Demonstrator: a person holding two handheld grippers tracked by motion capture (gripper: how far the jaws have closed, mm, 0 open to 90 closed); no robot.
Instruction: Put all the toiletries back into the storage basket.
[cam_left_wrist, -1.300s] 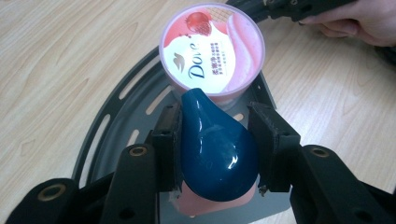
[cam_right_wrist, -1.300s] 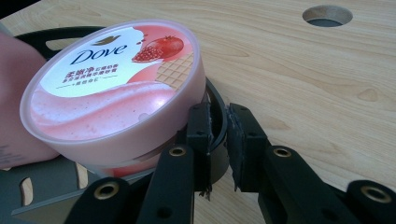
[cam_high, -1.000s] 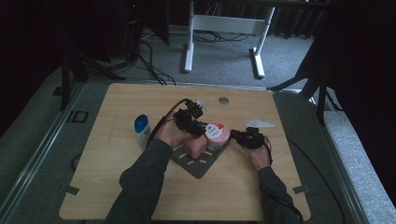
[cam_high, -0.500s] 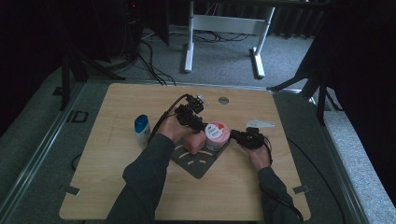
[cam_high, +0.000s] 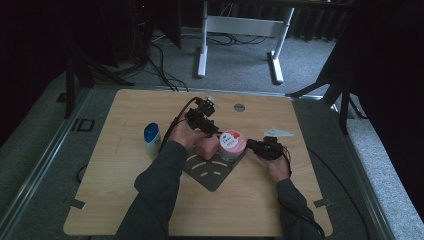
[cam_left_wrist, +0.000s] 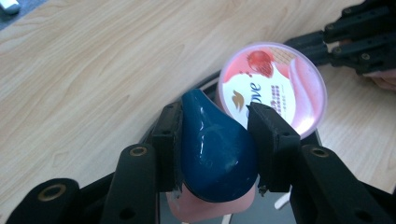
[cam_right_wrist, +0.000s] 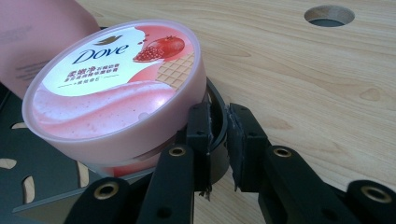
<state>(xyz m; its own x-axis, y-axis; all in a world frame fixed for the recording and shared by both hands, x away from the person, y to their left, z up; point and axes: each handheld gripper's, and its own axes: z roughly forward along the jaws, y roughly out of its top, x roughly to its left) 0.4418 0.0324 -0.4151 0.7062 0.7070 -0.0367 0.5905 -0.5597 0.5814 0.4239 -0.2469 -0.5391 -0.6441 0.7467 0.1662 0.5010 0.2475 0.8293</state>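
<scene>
A pink bottle (cam_high: 206, 146) with a dark blue teardrop cap (cam_left_wrist: 215, 158) stands tilted on a dark grey plate (cam_high: 212, 172) at the table's middle. My left gripper (cam_left_wrist: 215, 126) is shut on that cap, one jaw on each side. Right beside the bottle sits a round pink Dove tub (cam_high: 232, 142) with its lid on, also seen close up (cam_right_wrist: 112, 79). My right gripper (cam_right_wrist: 218, 126) comes in from the tub's right side. It is shut on a thin dark rim (cam_right_wrist: 219, 144) of the plate, just below the tub's edge.
A small white bottle with a blue cap (cam_high: 151, 137) stands on the table's left part. A flat white piece (cam_high: 280, 133) lies right of centre, and a round hole (cam_high: 239, 107) sits near the far edge. Bare wood lies at the front.
My left gripper has drifted slightly toward the far side, taking the bottle's top with it. The right gripper and the tub have stayed where they were.
</scene>
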